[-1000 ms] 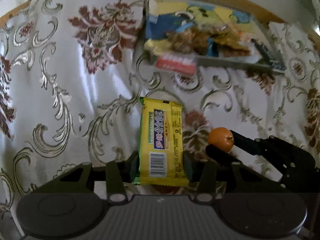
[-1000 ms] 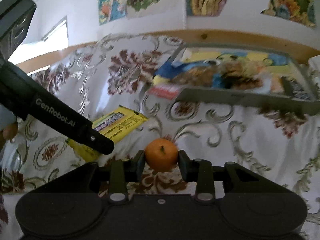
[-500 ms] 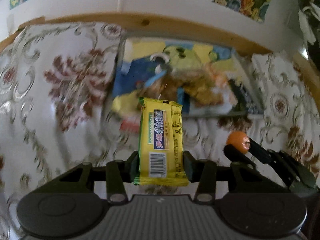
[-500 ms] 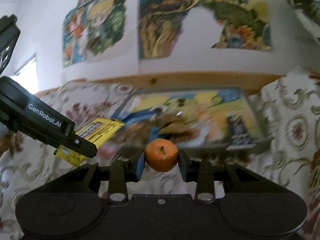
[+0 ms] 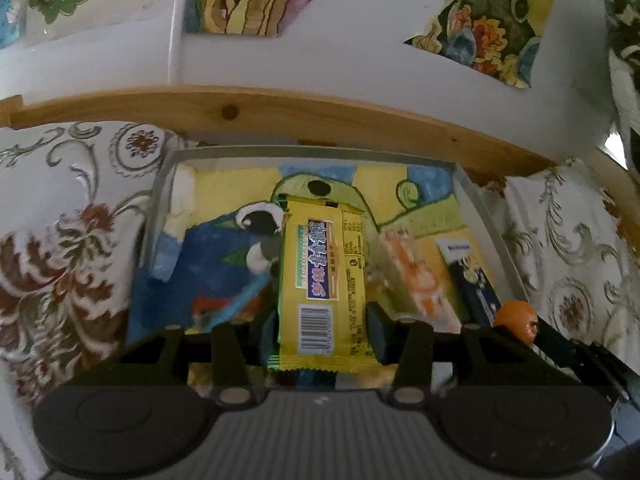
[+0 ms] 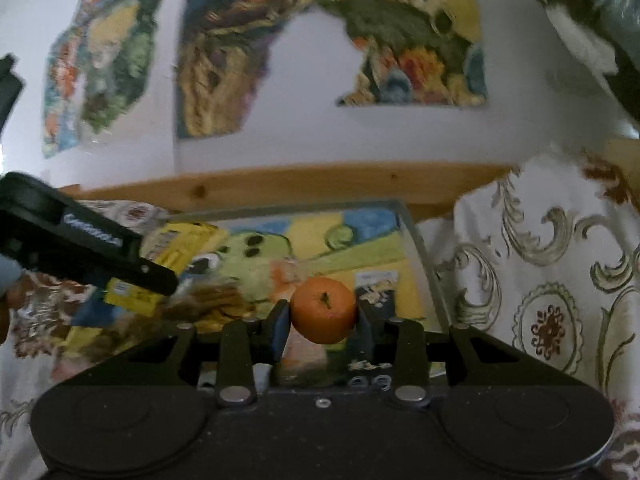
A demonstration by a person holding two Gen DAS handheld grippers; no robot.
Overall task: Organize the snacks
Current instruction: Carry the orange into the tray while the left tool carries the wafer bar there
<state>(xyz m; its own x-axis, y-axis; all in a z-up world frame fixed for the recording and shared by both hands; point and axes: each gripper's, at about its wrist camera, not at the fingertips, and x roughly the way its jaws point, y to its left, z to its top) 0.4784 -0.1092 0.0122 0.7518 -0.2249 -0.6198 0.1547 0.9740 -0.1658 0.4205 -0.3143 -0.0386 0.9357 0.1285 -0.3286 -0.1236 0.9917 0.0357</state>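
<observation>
The left claw (image 5: 322, 330) grips a yellow snack bar (image 5: 322, 280) by its lower end, both fingers closed against the wrapper's sides, barcode facing the camera. The bar stands upright above a shallow grey tray (image 5: 158, 200) lined with a painted picture, which rests on a floral tablecloth (image 5: 60, 240) covering the table. Blurred snack packets (image 5: 416, 276) lie on the tray's right side, a dark blue pack (image 5: 474, 280) beside them near the right wall. Further right, the right claw (image 6: 323, 322) holds a small orange (image 6: 323, 310) pinched between its two fingers, stem spot towards the lens, poised over the tray's right half. In the right wrist view the left claw and its yellow bar enter from the left over the tray's other side. Behind the tray runs a wooden rail (image 5: 280, 112), and above it a white wall carries torn painted pictures (image 5: 488, 20).
</observation>
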